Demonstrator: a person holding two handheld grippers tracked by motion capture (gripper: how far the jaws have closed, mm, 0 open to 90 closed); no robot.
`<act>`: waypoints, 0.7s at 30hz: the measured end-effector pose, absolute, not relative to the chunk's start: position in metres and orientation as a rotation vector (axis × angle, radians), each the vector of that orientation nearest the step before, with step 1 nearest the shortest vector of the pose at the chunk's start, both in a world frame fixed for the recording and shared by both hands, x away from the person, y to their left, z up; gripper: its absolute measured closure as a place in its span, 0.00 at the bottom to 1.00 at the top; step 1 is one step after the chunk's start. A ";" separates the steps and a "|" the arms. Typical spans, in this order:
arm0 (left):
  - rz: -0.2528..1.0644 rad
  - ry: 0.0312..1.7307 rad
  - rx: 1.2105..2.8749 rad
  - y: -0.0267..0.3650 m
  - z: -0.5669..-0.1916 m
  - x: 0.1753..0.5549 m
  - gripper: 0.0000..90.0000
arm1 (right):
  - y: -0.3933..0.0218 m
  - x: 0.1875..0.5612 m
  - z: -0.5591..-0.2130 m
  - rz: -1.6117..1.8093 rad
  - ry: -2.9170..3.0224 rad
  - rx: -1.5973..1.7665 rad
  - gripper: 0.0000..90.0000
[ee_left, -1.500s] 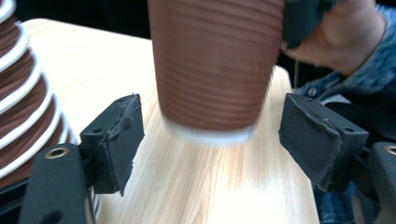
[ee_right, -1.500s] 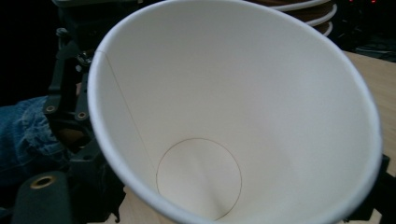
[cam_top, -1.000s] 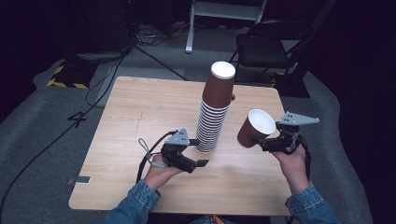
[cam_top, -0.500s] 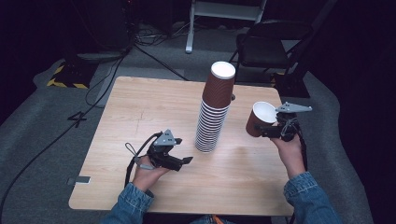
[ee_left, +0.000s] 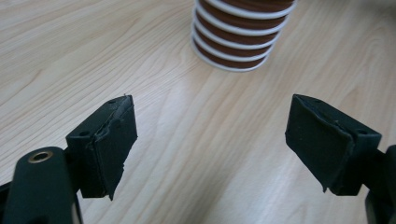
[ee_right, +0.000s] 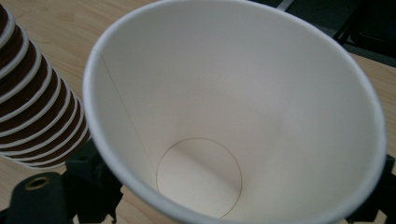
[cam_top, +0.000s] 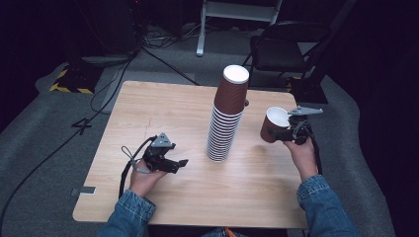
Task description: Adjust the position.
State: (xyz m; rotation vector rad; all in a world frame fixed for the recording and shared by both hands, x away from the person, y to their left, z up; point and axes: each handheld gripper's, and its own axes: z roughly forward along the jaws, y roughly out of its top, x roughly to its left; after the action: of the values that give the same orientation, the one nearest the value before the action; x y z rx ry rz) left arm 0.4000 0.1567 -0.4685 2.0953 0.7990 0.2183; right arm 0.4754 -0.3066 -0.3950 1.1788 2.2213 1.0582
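A tall stack of brown paper cups [cam_top: 226, 118] stands upside down at the middle of the wooden table [cam_top: 163, 108]. Its lower rings appear in the left gripper view [ee_left: 240, 32] and at the left of the right gripper view [ee_right: 32, 102]. My right gripper [cam_top: 279, 133] is shut on a single brown cup [cam_top: 272, 126], held mouth up to the right of the stack. The cup's white inside [ee_right: 243, 116] faces the camera, with one finger [ee_right: 91, 184] below its rim. My left gripper [cam_top: 179, 166] is open and empty over bare wood [ee_left: 210, 140], left of the stack.
A black chair [cam_top: 281, 49] stands beyond the table's far right corner. Cables [cam_top: 123, 74] trail over the grey floor at the far left. The table's right edge is just beyond the right hand.
The left gripper has drawn back leftward, away from the stack's base. The right hand has carried the cup a little farther from the person, and the cup now sits more upright.
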 end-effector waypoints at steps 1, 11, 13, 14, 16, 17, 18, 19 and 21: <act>0.211 0.808 2.087 0.158 -0.470 0.401 0.18 | -0.306 0.477 -0.396 1.052 2.226 1.175 0.15; 0.268 0.860 2.088 0.167 -0.485 0.408 0.18 | -0.304 0.489 -0.411 1.048 2.233 1.195 0.15; 0.259 0.879 2.093 0.169 -0.490 0.410 0.18 | -0.304 0.490 -0.414 1.043 2.239 1.190 0.15; 0.259 0.879 2.093 0.169 -0.490 0.410 0.18 | -0.304 0.490 -0.414 1.043 2.239 1.190 0.15; 0.259 0.893 2.104 0.171 -0.494 0.412 0.18 | -0.303 0.491 -0.418 1.048 2.243 1.190 0.15; 0.261 0.895 2.102 0.172 -0.495 0.413 0.18 | -0.303 0.492 -0.419 1.046 2.241 1.194 0.15; 0.265 0.899 2.098 0.173 -0.495 0.414 0.18 | -0.304 0.493 -0.421 1.041 2.246 1.197 0.15; 0.270 0.903 2.098 0.173 -0.495 0.414 0.18 | -0.304 0.494 -0.423 1.042 2.246 1.201 0.15; 0.268 0.920 2.100 0.172 -0.496 0.414 0.18 | -0.304 0.495 -0.426 1.037 2.251 1.203 0.15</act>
State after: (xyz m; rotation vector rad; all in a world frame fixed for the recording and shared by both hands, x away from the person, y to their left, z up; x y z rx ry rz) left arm 0.4143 0.1724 -0.4957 2.1001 0.9198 0.2680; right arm 0.4955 -0.3041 -0.4260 1.2031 2.2515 1.0374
